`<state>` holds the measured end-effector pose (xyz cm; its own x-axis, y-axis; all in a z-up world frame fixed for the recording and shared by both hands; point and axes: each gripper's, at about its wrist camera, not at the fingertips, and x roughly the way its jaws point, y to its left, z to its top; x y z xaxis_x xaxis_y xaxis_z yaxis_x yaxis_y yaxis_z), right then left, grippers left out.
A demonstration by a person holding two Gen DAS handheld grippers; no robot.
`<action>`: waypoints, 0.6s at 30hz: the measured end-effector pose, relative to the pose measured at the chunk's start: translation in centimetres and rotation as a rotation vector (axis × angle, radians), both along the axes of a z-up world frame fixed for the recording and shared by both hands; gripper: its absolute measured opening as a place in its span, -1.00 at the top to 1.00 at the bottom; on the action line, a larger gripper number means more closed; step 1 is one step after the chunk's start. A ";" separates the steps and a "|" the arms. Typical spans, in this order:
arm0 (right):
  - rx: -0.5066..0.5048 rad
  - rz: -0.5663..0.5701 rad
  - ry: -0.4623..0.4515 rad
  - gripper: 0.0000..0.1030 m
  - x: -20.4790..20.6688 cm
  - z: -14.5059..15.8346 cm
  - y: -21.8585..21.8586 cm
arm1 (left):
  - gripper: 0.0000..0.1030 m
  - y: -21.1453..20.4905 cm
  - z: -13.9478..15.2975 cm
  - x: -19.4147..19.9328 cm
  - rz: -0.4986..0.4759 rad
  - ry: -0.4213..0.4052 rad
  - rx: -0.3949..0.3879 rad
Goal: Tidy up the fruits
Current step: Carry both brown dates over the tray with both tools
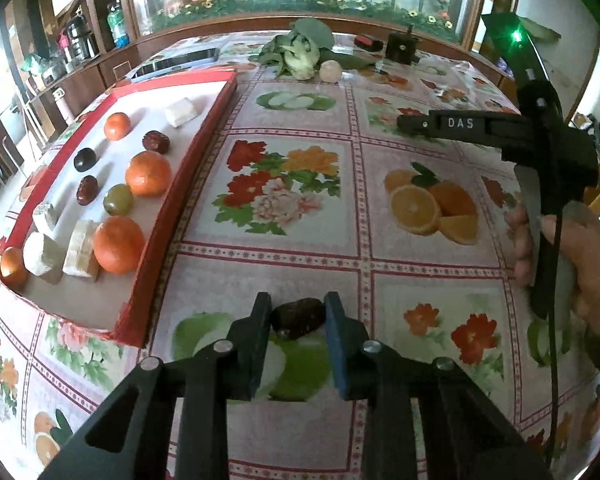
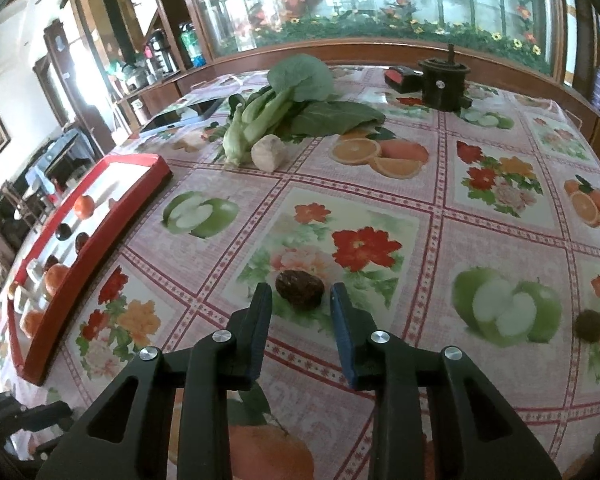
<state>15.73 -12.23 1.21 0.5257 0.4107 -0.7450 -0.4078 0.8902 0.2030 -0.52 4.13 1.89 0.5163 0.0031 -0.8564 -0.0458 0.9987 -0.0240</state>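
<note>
My left gripper [image 1: 297, 307] is shut on a dark brown date [image 1: 298, 317], held just above the flowered tablecloth, right of a red tray [image 1: 210, 120]. The tray holds oranges [image 1: 148, 173], dates, a dark plum, a green fruit [image 1: 118, 199] and pale sugarcane chunks. My right gripper [image 2: 300, 297] is open; a dark brown wrinkled fruit [image 2: 300, 289] lies on the cloth between and just beyond its fingertips. Another dark round fruit [image 2: 591, 325] lies at the far right. The right gripper also shows side-on in the left wrist view [image 1: 404, 123].
Leafy greens [image 2: 284, 108] and a pale root [image 2: 269, 152] lie at the table's far middle. A black cylinder [image 2: 444, 82] and a red-black box [image 2: 400, 76] stand at the back. A tablet [image 2: 184, 116] lies back left. The red tray [image 2: 100, 224] runs along the left edge.
</note>
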 end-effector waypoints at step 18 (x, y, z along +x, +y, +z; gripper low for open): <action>-0.090 -0.124 0.017 0.41 -6.8 2.5 -3.3 | 0.42 -0.8 0.2 0.8 -0.099 0.000 -0.107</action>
<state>8.95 -15.56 3.69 0.5548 0.2749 -0.7853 -0.2911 0.9483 0.1262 0.24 3.35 2.10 0.5095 -0.1389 -0.8492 0.0527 0.9901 -0.1303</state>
